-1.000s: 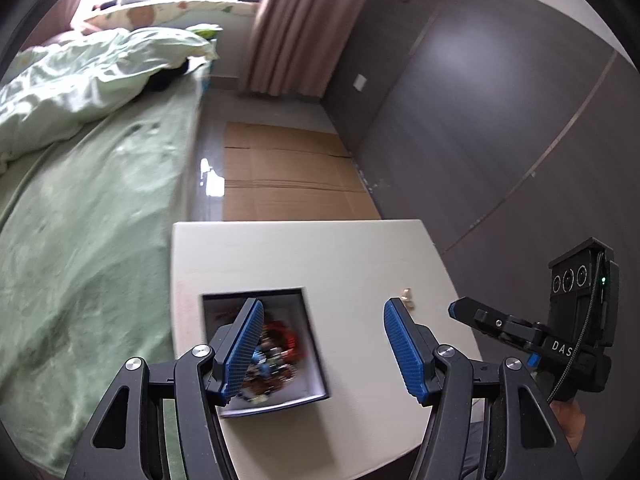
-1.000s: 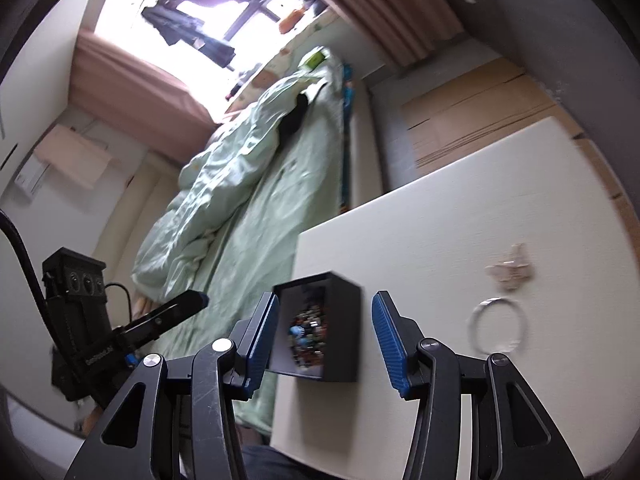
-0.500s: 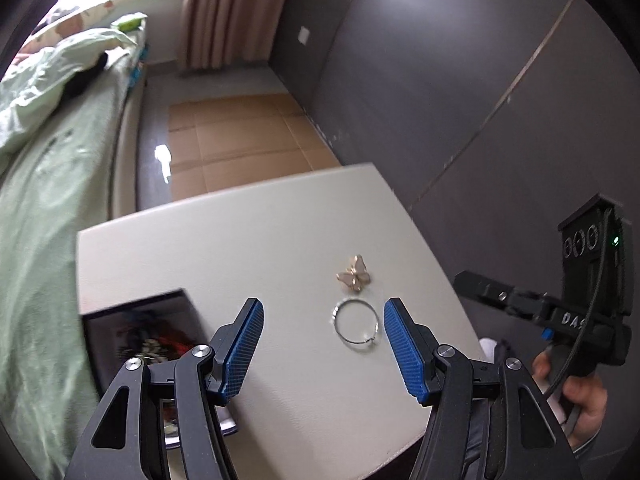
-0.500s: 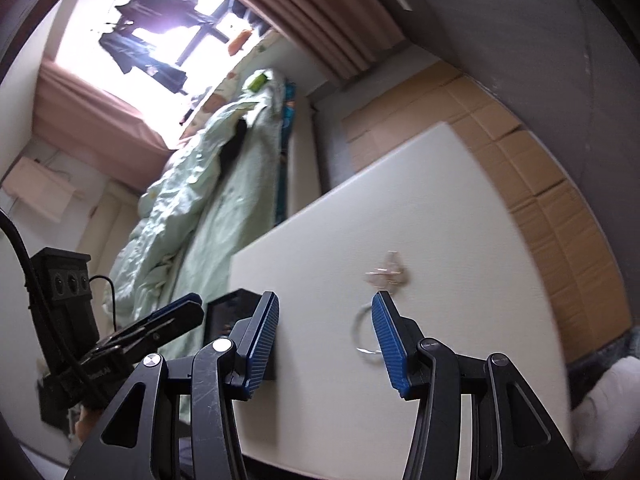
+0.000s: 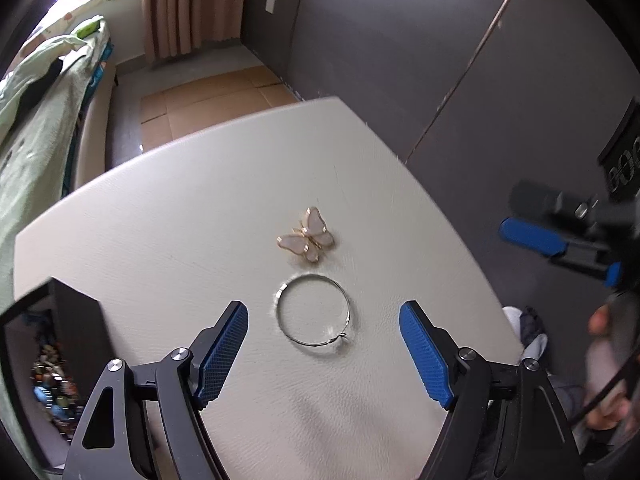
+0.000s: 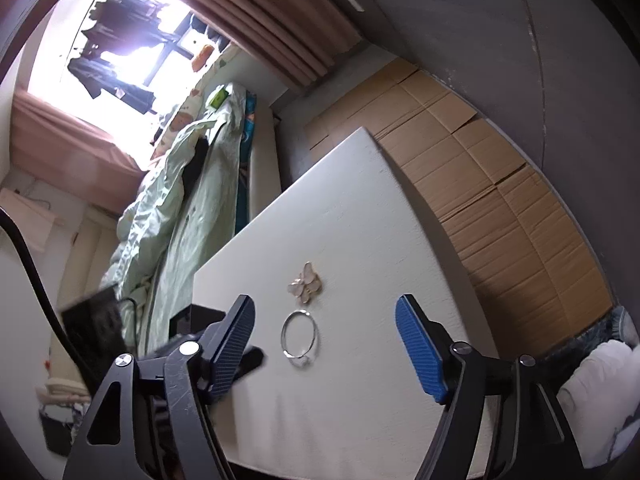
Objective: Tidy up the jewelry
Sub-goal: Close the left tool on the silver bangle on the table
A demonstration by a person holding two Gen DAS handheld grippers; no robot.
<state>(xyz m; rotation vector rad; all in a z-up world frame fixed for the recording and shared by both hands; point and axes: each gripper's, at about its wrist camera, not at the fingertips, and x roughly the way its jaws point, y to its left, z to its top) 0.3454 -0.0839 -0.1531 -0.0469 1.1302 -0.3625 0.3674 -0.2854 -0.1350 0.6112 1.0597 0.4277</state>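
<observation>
White table: bangle between left fingers.

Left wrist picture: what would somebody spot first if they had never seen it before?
Probably the pink butterfly brooch with its gold edges, lying near the middle of the white table. Just in front of it, a little apart, lies a thin silver bangle, framed between the blue pads of the left gripper, whose jaws are opening with nothing held. At the left edge sits a black box full of colourful beads.
</observation>
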